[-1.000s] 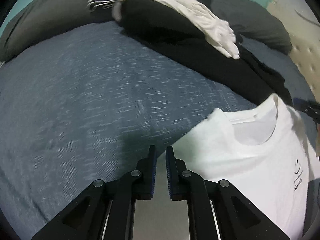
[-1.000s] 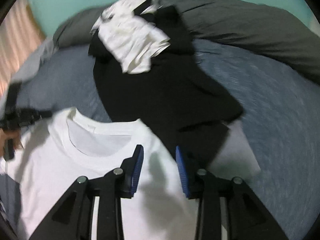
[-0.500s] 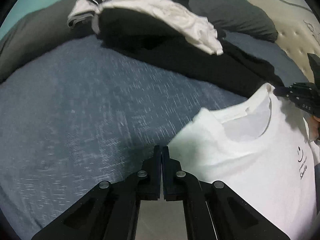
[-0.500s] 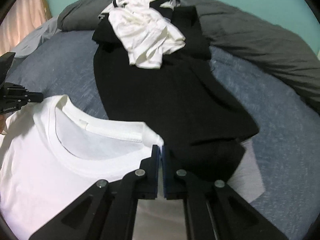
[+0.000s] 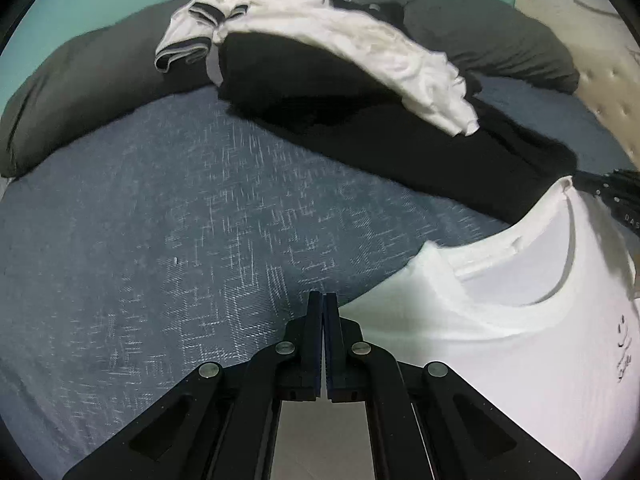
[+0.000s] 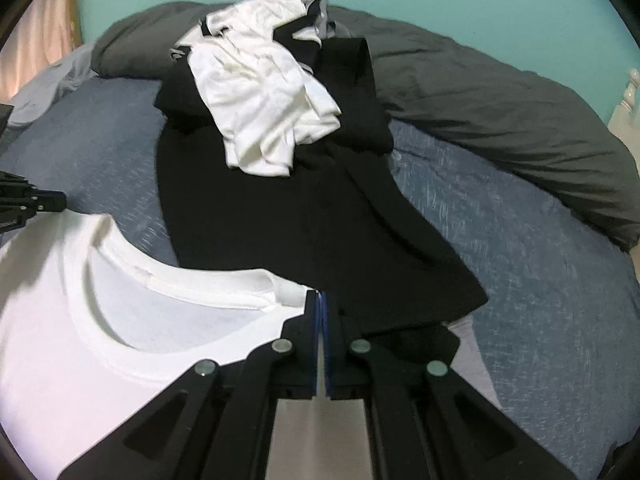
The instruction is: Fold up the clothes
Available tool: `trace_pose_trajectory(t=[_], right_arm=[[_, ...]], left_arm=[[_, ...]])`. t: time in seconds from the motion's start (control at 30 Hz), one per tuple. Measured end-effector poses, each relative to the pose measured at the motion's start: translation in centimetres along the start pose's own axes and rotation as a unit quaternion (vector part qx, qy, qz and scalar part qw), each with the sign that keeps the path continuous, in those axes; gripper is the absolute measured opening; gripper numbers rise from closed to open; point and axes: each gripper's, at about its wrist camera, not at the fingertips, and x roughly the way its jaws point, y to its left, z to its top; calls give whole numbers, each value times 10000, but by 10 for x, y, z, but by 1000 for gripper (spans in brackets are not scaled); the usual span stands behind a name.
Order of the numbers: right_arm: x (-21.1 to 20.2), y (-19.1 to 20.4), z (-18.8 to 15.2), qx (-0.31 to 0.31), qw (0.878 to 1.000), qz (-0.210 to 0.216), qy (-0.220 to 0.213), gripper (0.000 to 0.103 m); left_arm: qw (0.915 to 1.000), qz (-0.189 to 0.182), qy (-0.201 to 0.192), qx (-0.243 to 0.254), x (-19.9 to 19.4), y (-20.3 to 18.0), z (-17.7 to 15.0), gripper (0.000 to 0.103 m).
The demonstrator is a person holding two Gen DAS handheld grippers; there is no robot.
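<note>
White T-shirt (image 6: 60,340) lies collar-up on the blue bedspread (image 6: 540,300).

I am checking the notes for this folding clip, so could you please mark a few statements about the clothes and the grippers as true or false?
1. Both grippers are wide open. False: the left gripper and the right gripper are shut.
2. The right gripper pinches the white T-shirt at a shoulder beside the collar. True.
3. The white T-shirt bears a small dark print. True, it shows in the left wrist view.
4. The crumpled white garment lies under the black garment. False: it lies on top.
5. The bed cover is red. False: it is blue-grey.
</note>
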Motion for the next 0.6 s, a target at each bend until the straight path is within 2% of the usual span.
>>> trace_pose_trajectory(t=[0.13, 0.27, 0.37, 0.47, 0.6], right_arm=[[20, -1, -8, 165, 9996, 68, 216, 1], [14, -12, -8, 468, 9980, 400, 113, 2], [-11, -27, -10, 867, 9945, 533, -229, 4], [-45, -46, -19, 1350, 9869, 636, -606, 13], [-93, -57, -55, 1681, 9777, 937, -846, 27]], left_arm=[[9999, 45, 149, -18, 16, 0, -5, 0], [9992, -10, 153, -361, 18, 7, -6, 2], [9977, -16, 79, -679, 4, 20, -5, 2], [9963, -39, 10, -863, -19, 32, -11, 1], [9957, -138, -52, -919, -61, 38, -37, 2]])
